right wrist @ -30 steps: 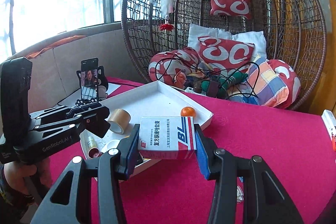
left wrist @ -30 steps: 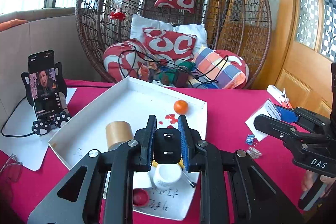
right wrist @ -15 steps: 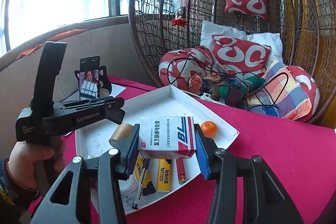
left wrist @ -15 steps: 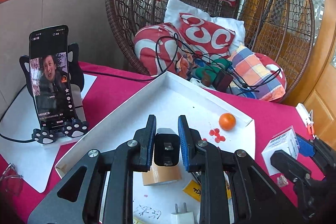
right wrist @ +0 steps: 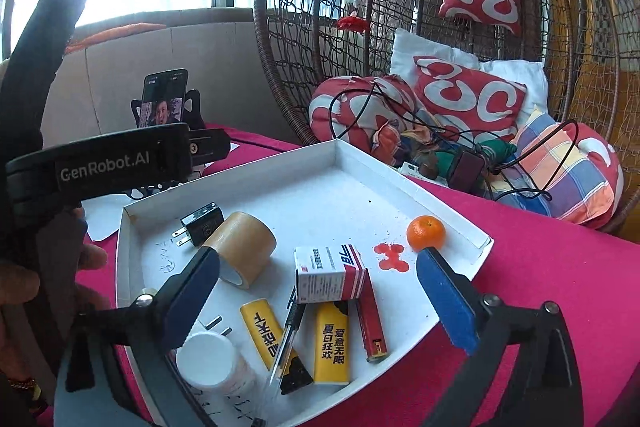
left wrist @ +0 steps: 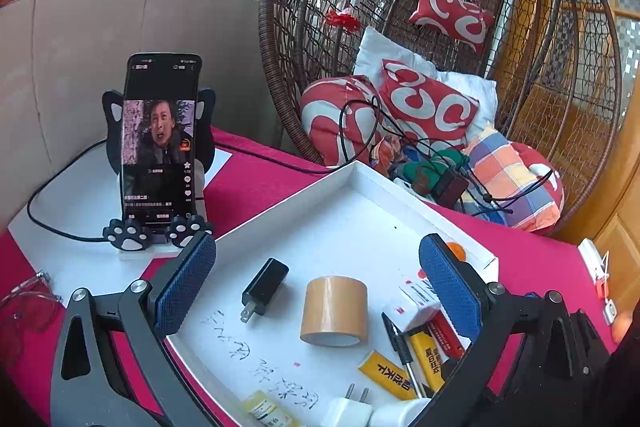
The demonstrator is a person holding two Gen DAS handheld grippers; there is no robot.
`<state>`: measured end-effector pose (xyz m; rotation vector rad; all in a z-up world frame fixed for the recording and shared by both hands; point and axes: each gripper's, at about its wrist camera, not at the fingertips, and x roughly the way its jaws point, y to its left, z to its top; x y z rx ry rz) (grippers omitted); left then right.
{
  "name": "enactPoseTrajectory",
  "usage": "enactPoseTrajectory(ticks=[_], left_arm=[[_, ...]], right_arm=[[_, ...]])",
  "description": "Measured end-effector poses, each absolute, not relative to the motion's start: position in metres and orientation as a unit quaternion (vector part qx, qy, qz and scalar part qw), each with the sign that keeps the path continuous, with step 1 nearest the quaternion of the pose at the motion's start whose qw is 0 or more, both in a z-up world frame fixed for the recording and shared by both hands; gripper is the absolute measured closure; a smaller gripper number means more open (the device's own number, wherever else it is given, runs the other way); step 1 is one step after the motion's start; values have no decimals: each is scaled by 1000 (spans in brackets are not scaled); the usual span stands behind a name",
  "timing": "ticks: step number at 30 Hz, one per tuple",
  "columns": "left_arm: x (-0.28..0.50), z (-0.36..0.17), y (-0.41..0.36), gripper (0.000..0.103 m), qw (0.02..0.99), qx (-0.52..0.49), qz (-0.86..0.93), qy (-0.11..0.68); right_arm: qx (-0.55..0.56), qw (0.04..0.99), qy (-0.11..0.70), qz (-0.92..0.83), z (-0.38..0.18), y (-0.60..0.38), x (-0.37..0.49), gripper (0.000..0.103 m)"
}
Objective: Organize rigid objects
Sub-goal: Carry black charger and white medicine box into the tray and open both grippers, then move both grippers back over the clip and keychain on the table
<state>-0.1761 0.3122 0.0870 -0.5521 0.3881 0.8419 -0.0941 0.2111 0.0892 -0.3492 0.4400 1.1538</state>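
Grippers both mid-release over the shallow white cardboard tray (right wrist: 404, 183) on the magenta-clothed surface (right wrist: 560, 267): left gripper (left wrist: 318, 281) jaws opening, nothing between the pads; right gripper (right wrist: 318, 293) jaws opening too, apart from the box below them

Black two-prong plug adapter (left wrist: 265, 285) lies flat near the tray's left edge, beside the tan roll of packing tape (left wrist: 334, 311). White, red and blue medicine box (right wrist: 330, 273) sits tilted toward the tray's near edge, propped on a red lighter (right wrist: 372, 319) and a clear pen (right wrist: 286, 339), likely just where it dropped; probably stable enough

Small orange fruit (right wrist: 426, 233) sits against the right rim. Far half of the tray is bare, with open room for more items; near edge is crowded with yellow packets
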Motion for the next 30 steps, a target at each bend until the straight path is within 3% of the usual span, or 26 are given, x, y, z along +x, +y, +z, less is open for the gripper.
enactPoseTrajectory(ticks=[4,22,27,30], left_arm=[[-188,94,288,0,865,-264,394,164],[-138,112,190,0,920,-201,268,205],[-131,108,181,0,922,-205,252,214],[-130,106,184,0,919,-215,251,213]], right_arm=[[-135,809,199,536,95,189,-98,0],[-39,873,199,444,112,58,-55,0],[-29,887,207,412,99,17,-26,0],[-76,875,251,406,82,9,-11,0]])
